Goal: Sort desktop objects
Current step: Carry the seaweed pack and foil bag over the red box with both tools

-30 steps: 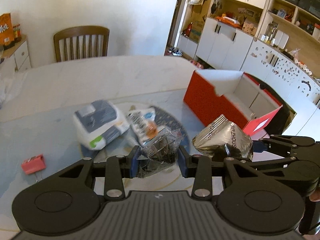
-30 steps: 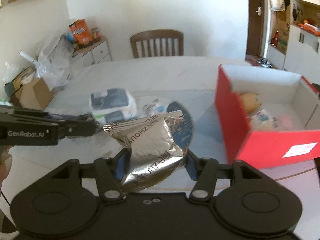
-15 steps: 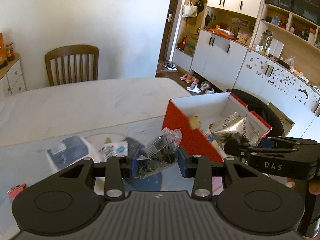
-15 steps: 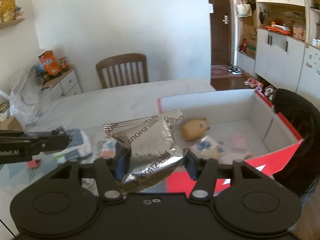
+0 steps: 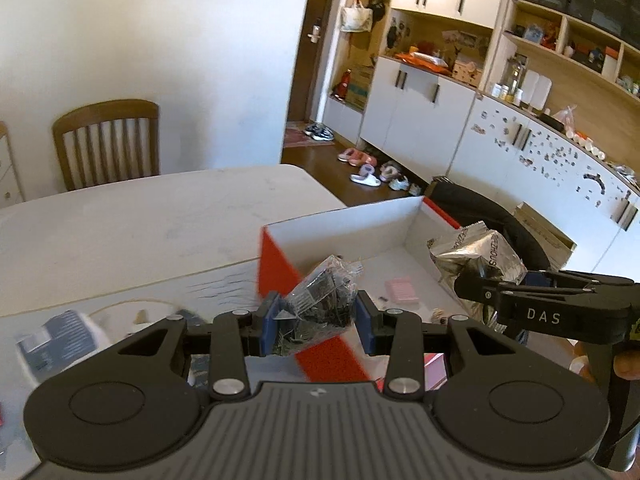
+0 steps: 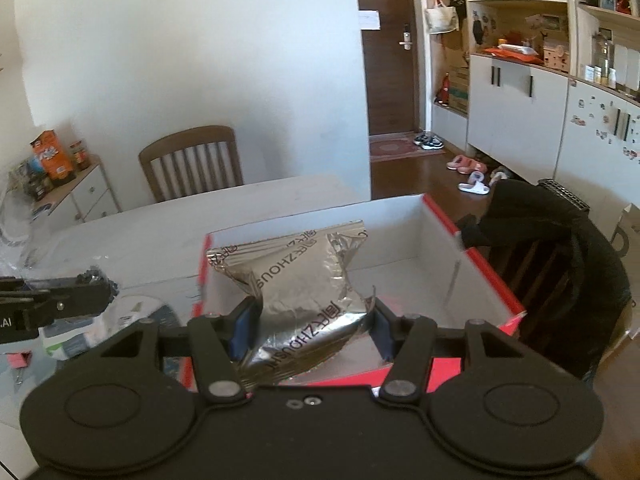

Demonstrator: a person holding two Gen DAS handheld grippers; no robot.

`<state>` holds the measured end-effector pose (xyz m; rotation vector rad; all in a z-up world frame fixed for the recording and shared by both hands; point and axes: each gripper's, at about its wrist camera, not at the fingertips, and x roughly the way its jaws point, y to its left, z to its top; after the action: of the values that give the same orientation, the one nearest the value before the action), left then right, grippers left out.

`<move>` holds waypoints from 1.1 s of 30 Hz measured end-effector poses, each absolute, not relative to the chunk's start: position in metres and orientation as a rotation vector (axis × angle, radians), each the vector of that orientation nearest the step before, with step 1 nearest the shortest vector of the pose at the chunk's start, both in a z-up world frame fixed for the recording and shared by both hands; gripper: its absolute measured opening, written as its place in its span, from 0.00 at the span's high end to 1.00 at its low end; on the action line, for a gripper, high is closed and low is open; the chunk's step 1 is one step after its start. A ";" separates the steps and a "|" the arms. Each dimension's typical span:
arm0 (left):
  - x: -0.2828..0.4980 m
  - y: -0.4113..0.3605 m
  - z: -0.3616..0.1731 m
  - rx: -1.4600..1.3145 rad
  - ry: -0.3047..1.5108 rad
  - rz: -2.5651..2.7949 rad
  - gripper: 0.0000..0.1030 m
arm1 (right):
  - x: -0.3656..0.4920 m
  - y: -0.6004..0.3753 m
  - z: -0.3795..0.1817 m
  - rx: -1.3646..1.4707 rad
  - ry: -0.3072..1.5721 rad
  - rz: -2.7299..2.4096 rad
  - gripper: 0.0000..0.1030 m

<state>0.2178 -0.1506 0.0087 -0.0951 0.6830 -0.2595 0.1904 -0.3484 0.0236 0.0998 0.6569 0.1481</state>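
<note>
My left gripper (image 5: 317, 326) is shut on a clear packet of dark contents (image 5: 324, 298) and holds it over the near left corner of the red box (image 5: 280, 264). My right gripper (image 6: 310, 328) is shut on a silver foil snack bag (image 6: 300, 276) and holds it above the open red box (image 6: 492, 280). The foil bag also shows in the left wrist view (image 5: 476, 258), over the box's right part. Inside the box lies a pink item (image 5: 401, 289). The right gripper's body hides most of the box floor.
On the white table (image 5: 140, 224) left of the box lie a grey-and-white packet (image 5: 60, 340), a round dark mat (image 6: 160, 314) and a pink binder clip (image 6: 18, 360). A wooden chair (image 6: 192, 164) stands behind the table. A dark-draped chair (image 6: 560, 248) stands right of the box.
Both grippers have carried their packets right from over the table's clutter to above the red box. The box now fills the middle of both views.
</note>
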 end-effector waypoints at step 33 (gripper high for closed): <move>0.333 -0.282 -0.064 0.103 0.971 -0.396 0.63 | 0.306 -0.393 -0.029 0.047 0.898 0.192 0.44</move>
<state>0.3334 -0.2816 -0.0636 0.1030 0.9709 -0.3960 0.3061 -0.3933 -0.0285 0.0468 0.8979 0.1923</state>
